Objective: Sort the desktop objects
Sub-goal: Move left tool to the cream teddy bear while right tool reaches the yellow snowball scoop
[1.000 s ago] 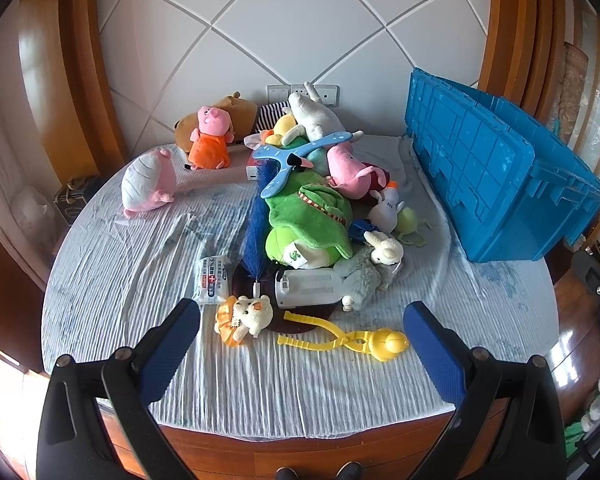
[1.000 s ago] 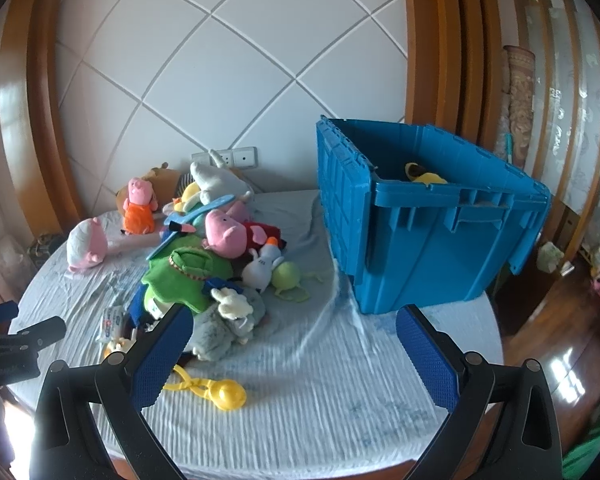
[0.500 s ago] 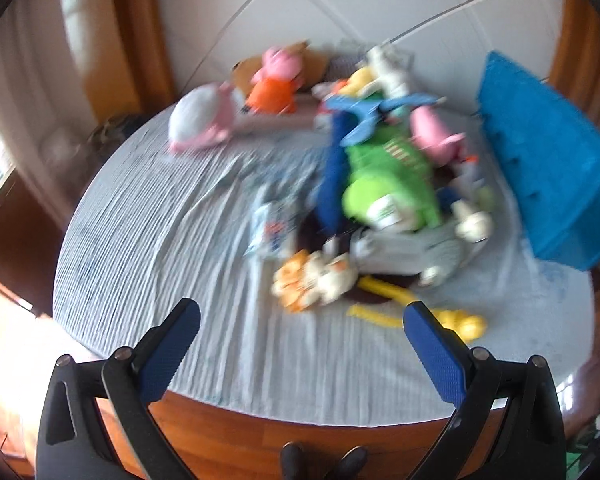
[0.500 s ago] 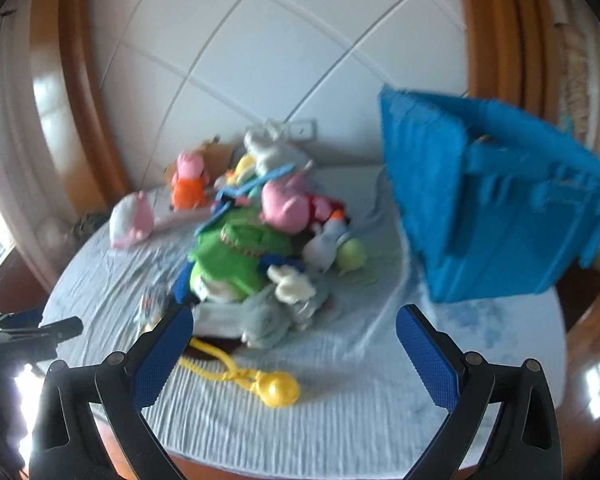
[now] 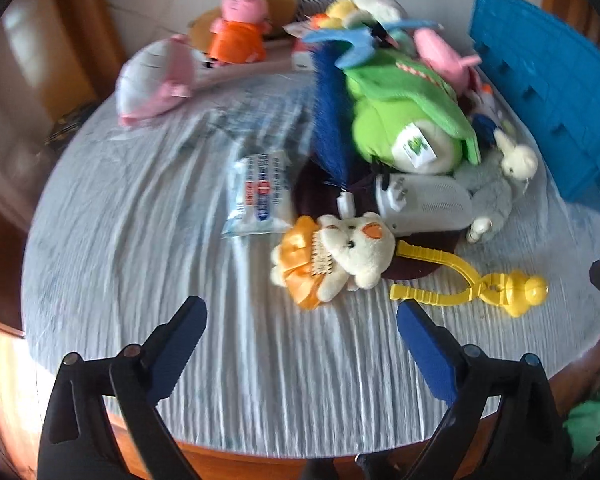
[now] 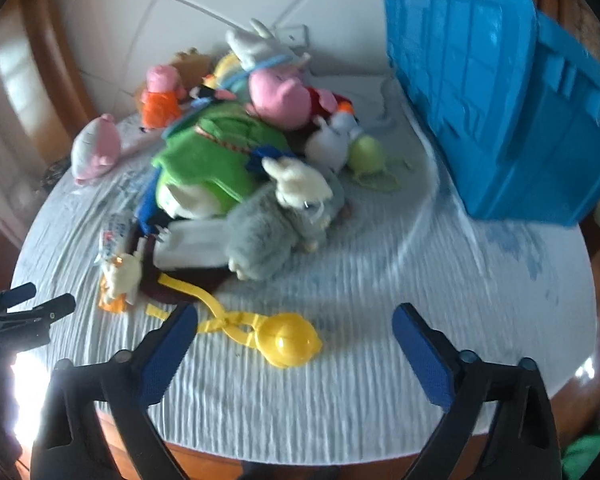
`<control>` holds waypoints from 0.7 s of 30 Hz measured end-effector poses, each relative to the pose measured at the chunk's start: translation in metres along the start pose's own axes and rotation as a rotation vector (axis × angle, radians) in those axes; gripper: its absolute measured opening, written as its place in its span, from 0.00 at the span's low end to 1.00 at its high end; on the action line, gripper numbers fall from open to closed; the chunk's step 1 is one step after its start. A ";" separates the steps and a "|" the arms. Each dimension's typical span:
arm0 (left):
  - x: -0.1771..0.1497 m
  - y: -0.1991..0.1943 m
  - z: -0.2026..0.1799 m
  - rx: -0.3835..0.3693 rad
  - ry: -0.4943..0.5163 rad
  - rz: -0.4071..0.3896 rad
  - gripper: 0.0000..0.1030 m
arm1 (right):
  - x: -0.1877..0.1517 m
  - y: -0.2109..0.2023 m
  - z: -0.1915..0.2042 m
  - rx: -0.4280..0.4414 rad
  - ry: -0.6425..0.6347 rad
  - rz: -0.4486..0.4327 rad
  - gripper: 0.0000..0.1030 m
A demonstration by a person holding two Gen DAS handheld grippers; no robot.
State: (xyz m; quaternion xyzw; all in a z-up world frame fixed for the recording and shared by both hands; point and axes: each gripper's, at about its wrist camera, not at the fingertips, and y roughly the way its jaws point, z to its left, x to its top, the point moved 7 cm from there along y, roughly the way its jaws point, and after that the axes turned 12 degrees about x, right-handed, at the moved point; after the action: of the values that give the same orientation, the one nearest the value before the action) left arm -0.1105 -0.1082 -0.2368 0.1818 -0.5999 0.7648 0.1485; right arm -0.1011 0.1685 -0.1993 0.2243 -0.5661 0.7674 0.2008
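Plainly, the main hazard is the tangle itself — the toys lie heaped and overlapping on the round table (image 5: 148, 280), so a grab at one item could drag its neighbours; the small plush bear in the orange dress (image 5: 332, 258) touches the handles of the yellow plastic scoop tongs (image 5: 468, 284) and rests against a dark round object beneath the pile, and lifting either may shift the other toward the table edge. The ribbed cloth is loose and wrinkled; a finger catching it could pull the whole spread. Both views are motion-blurred, so fine contacts are uncertain.

Left gripper (image 5: 300, 332): jaws spread wide, holding nothing, hovering above the near cloth and pointed at the bear, just short of it. Right gripper (image 6: 296, 340): jaws likewise wide apart and empty, poised low over the near edge with the yellow tongs (image 6: 260, 332) lying between and just ahead of its fingers.

The green plush (image 5: 404, 120) and grey plush (image 6: 268, 232) sit mid-pile; the sealed white packet (image 5: 260, 196) lies just left of the bear; the blue plastic crate (image 6: 512, 120) — judged the destination — stands at the right rim, well apart from both grippers; a careless carry could strike its near wall.
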 end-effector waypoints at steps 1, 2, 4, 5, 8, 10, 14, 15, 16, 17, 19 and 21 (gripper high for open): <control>0.003 0.004 -0.004 -0.007 0.015 -0.001 0.95 | -0.004 0.003 -0.002 -0.010 0.016 0.006 0.91; 0.005 0.008 -0.008 -0.014 0.030 -0.003 0.95 | -0.008 0.006 -0.004 -0.021 0.030 0.010 0.90; 0.010 0.014 -0.013 -0.025 0.050 -0.005 0.95 | -0.015 0.011 -0.009 -0.037 0.065 0.018 0.87; 0.012 0.017 -0.017 -0.032 0.061 -0.006 0.95 | -0.018 0.013 -0.011 -0.043 0.081 0.024 0.86; 0.016 0.027 -0.021 -0.029 0.075 0.000 0.95 | -0.026 0.022 -0.016 -0.056 0.113 0.041 0.86; 0.016 0.032 -0.023 -0.029 0.079 0.005 0.95 | -0.032 0.029 -0.018 -0.063 0.129 0.053 0.86; 0.014 0.048 -0.028 -0.023 0.083 0.027 0.95 | -0.042 0.050 -0.022 -0.067 0.140 0.092 0.91; 0.015 0.051 -0.029 -0.022 0.083 0.029 0.95 | -0.043 0.054 -0.023 -0.068 0.143 0.098 0.93; 0.016 0.054 -0.031 -0.020 0.083 0.030 0.95 | -0.044 0.056 -0.023 -0.068 0.147 0.101 0.93; 0.017 0.057 -0.032 -0.018 0.083 0.030 0.95 | -0.044 0.058 -0.024 -0.067 0.150 0.103 0.93; 0.017 0.063 -0.035 -0.021 0.087 0.038 0.95 | -0.044 0.063 -0.025 -0.066 0.157 0.107 0.93; 0.017 0.068 -0.037 -0.025 0.091 0.048 0.95 | -0.045 0.068 -0.026 -0.065 0.164 0.112 0.93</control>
State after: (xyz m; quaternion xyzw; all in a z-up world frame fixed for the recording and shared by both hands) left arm -0.1598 -0.0880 -0.2959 0.1307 -0.6063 0.7680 0.1594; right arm -0.1054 0.1719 -0.2842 0.1222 -0.5839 0.7744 0.2106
